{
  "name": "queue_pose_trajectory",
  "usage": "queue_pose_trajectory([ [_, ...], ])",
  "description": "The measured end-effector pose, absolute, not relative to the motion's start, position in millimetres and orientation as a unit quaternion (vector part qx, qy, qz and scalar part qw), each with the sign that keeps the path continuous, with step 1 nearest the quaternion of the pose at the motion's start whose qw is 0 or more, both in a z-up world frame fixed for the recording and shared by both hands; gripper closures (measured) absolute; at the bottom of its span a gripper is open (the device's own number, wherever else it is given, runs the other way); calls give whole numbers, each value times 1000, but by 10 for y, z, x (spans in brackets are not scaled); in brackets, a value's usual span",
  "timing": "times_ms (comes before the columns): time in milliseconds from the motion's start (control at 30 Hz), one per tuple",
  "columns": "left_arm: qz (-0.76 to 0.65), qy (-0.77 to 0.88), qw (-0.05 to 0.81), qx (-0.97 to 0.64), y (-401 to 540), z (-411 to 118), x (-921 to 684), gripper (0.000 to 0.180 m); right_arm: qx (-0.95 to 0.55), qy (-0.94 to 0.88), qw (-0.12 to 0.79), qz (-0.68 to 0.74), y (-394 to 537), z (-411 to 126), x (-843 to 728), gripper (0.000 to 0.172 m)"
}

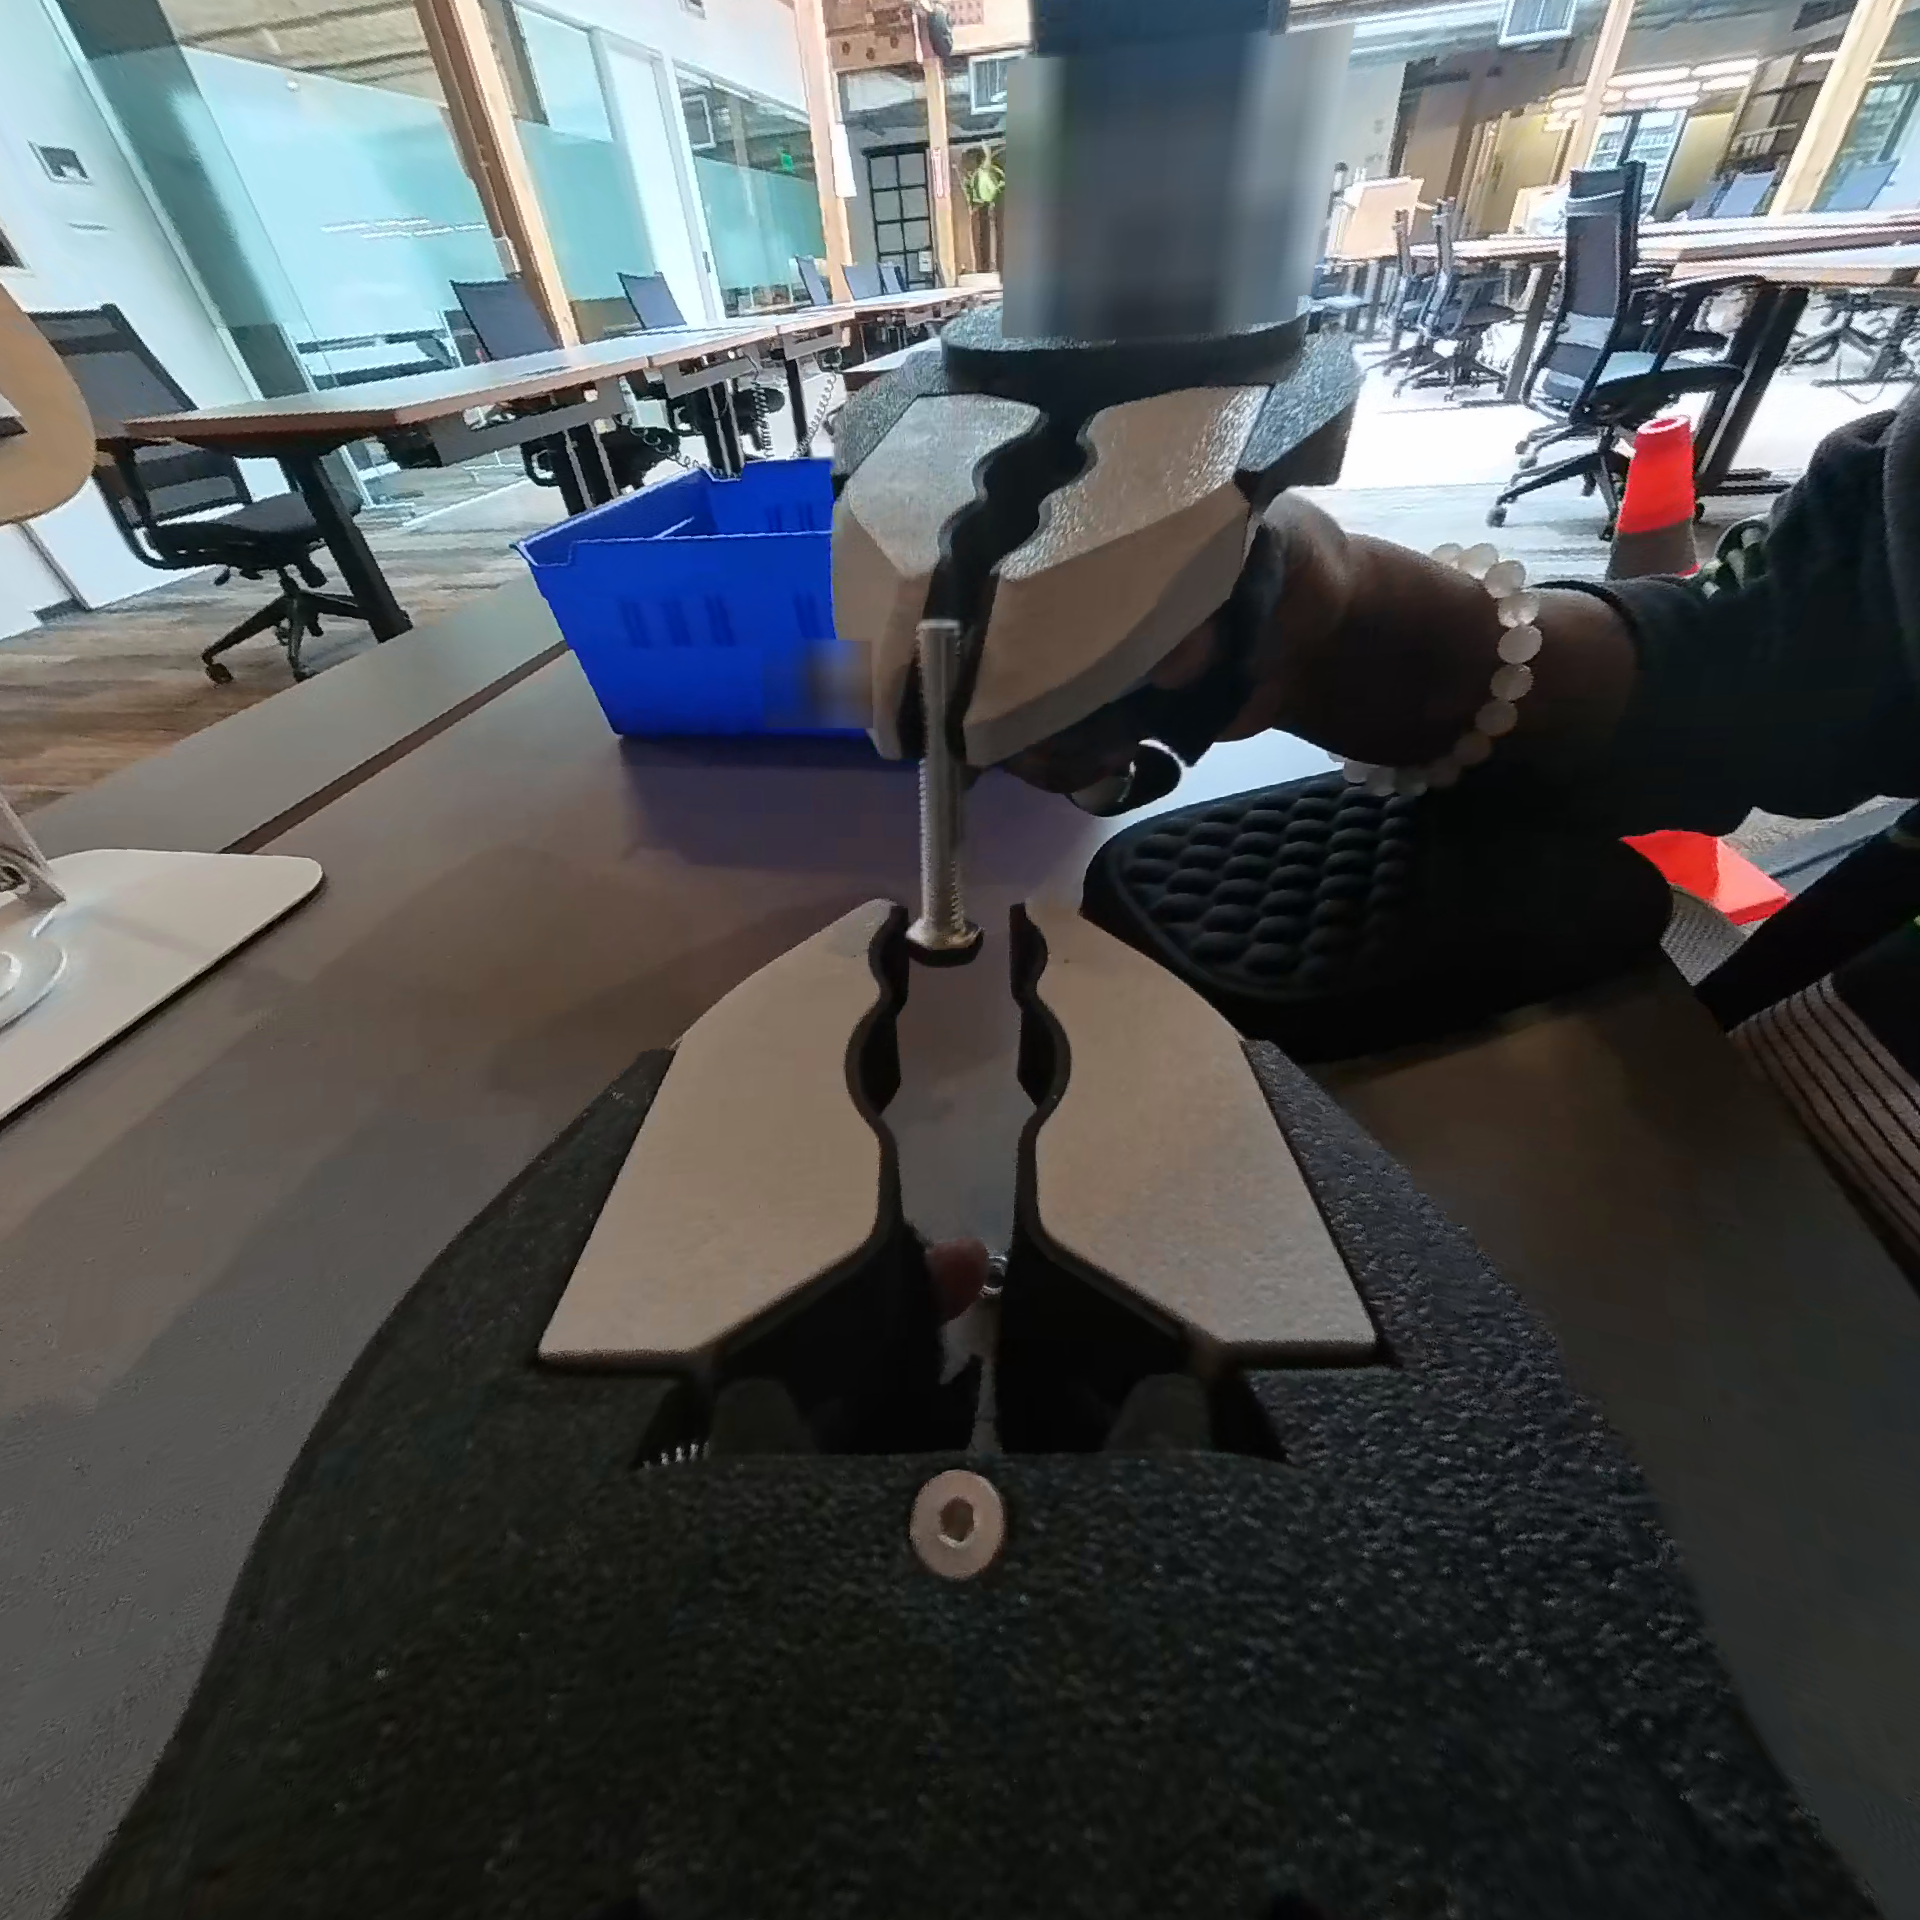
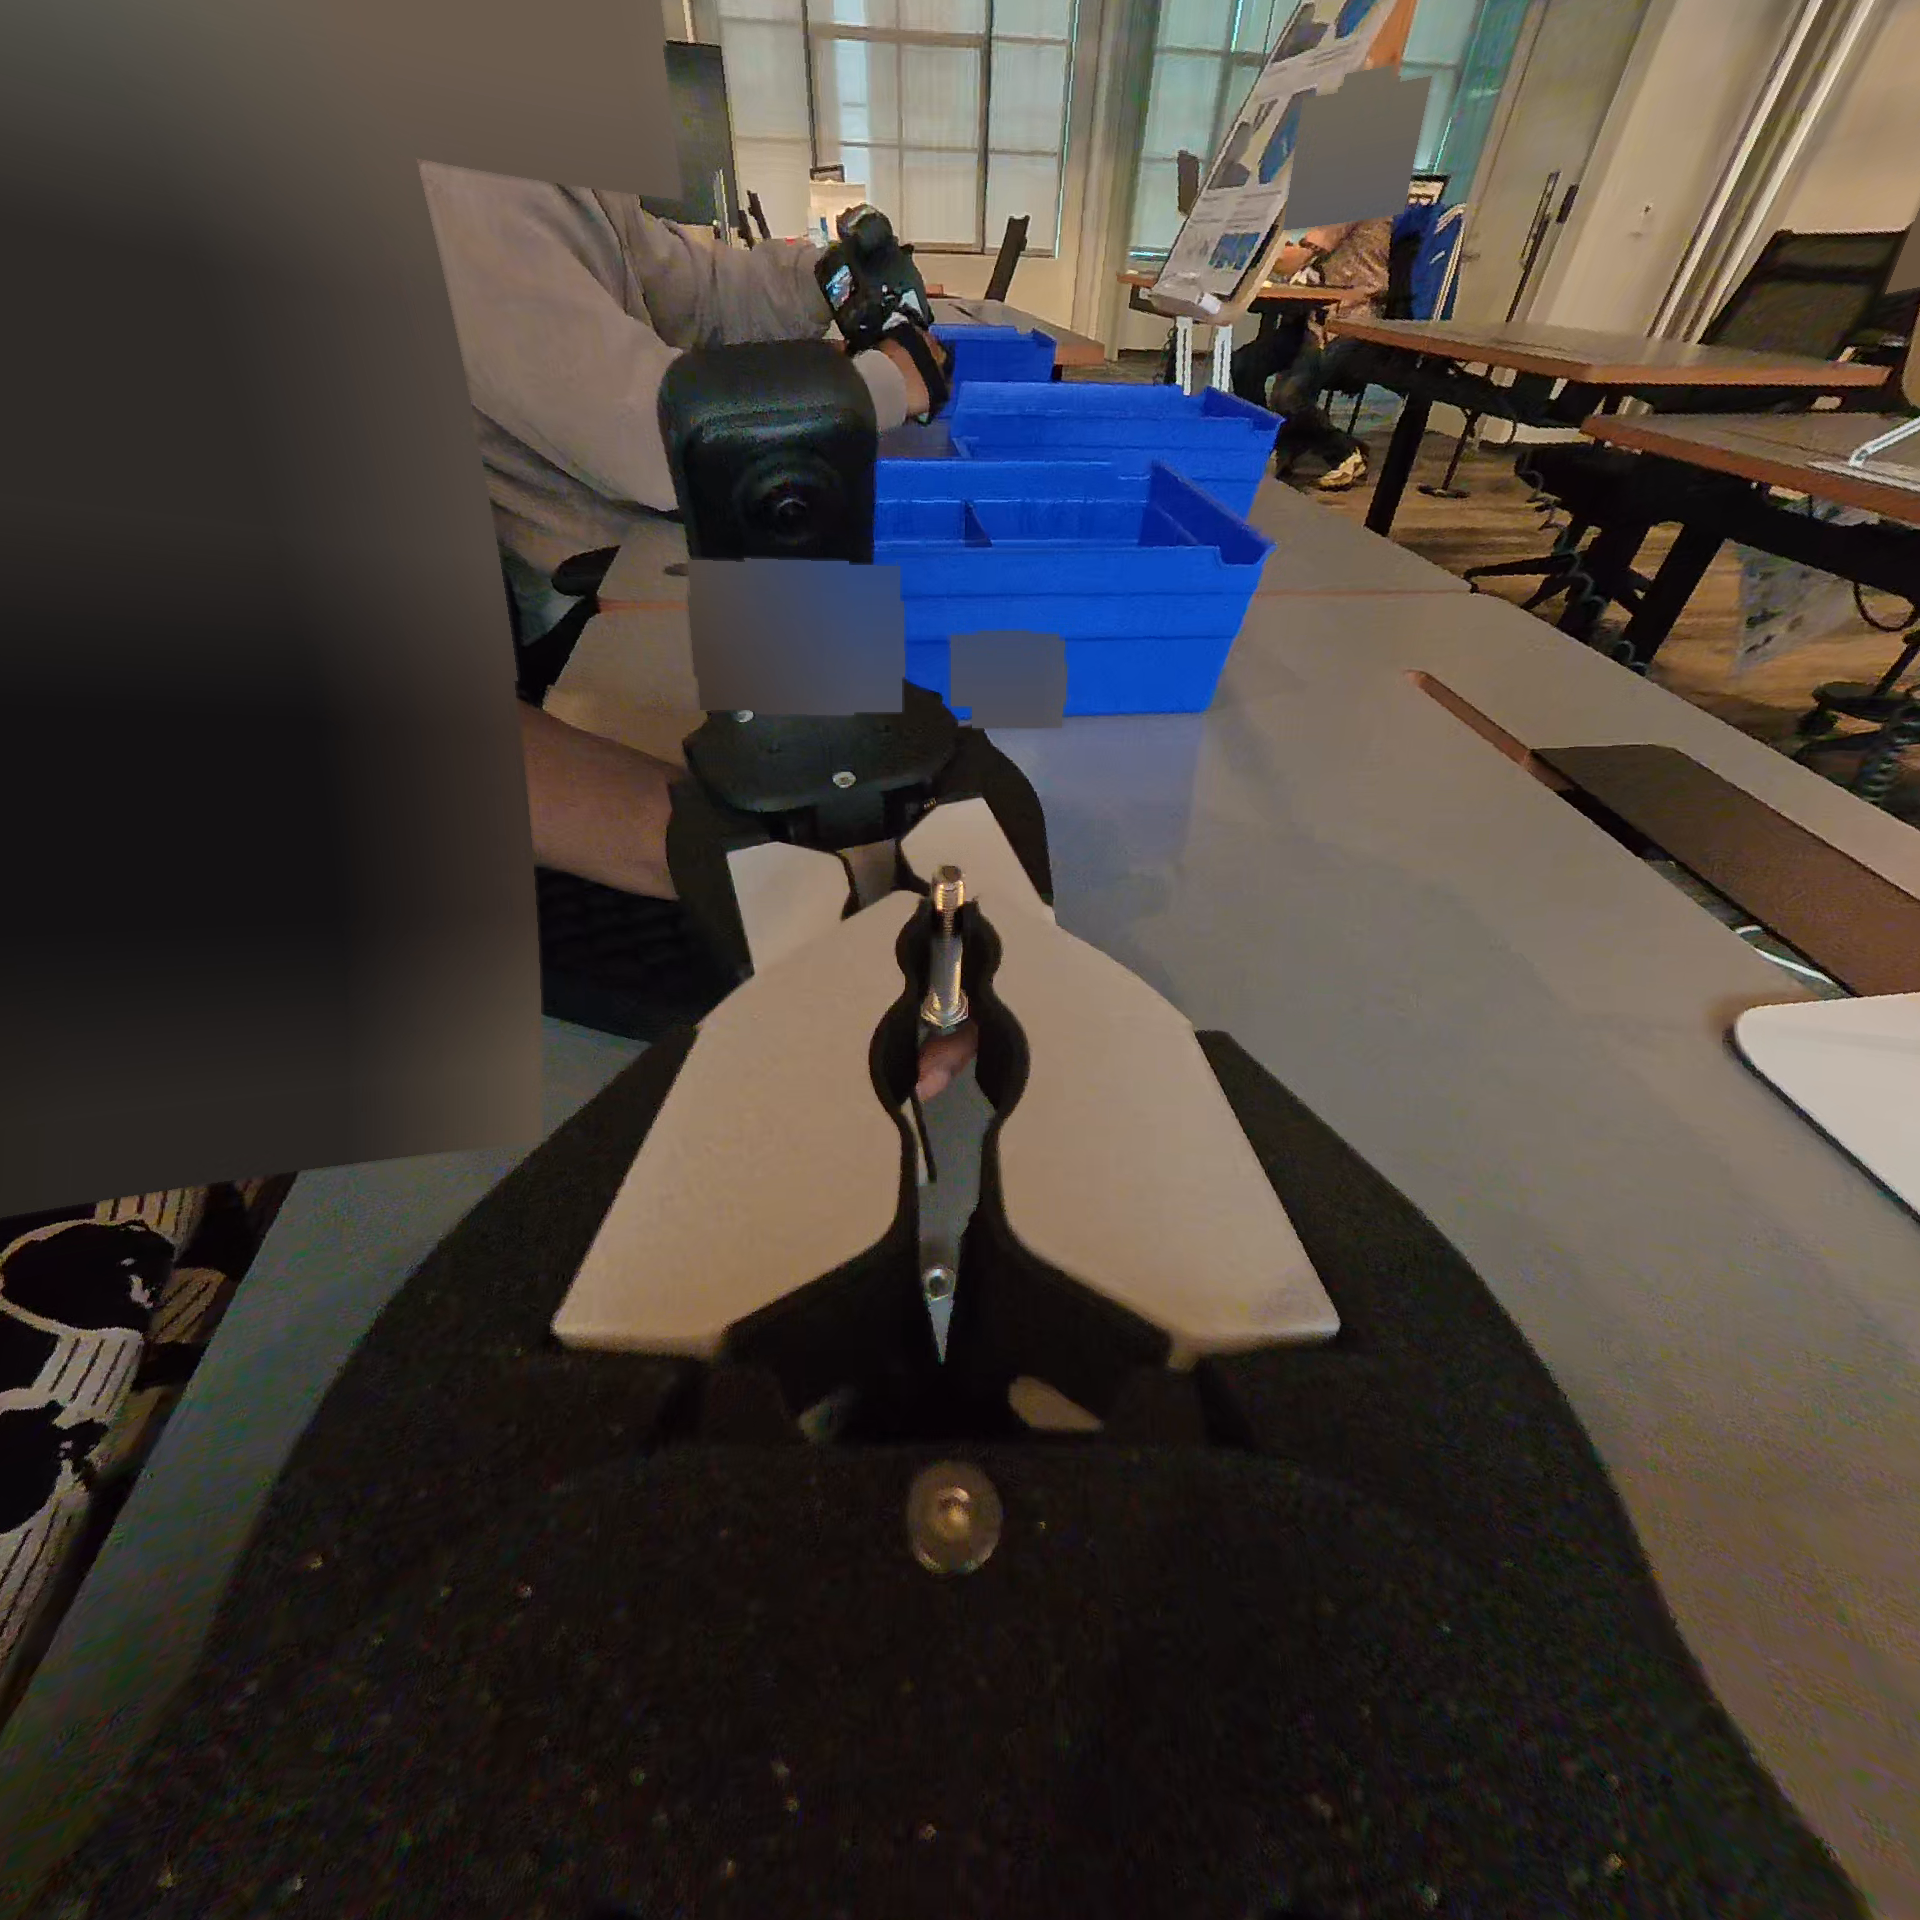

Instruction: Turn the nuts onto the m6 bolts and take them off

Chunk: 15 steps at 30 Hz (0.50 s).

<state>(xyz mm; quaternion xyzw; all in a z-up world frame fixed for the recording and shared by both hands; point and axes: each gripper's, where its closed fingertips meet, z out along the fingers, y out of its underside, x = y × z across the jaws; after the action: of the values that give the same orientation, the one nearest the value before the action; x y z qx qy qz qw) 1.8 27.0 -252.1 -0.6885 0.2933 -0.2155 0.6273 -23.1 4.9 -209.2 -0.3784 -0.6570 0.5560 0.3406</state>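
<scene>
On the left of the left wrist view, the table (image 1: 436,935) carries a pale flat stand base (image 1: 135,935) and, further along, a blue bin (image 1: 686,613), probably the parts store kept within reach.

In the middle, the right claw (image 1: 940,675) comes down from above and is closed on the shank of the long bolt (image 1: 940,790), holding it upright so that it cannot spin. The nut (image 1: 943,940) sits at the bolt's lower end, just between the tips of the left claw (image 1: 951,935). That claw stands parted: its left fingertip (image 1: 873,935) is at or beside the nut, while the right one is clearly apart from it, so nothing is gripped. It seems placed to take the nut for turning.

On the right, a hand (image 1: 1351,644) drives the right claw above a black textured pad (image 1: 1351,894).
</scene>
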Motion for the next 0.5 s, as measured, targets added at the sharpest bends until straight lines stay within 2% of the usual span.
queue_pose_trajectory([
  [500,-192,310,620,-695,266,-2587,37,177,-365,-682,338,536,-16,-2170,-226,167],
])
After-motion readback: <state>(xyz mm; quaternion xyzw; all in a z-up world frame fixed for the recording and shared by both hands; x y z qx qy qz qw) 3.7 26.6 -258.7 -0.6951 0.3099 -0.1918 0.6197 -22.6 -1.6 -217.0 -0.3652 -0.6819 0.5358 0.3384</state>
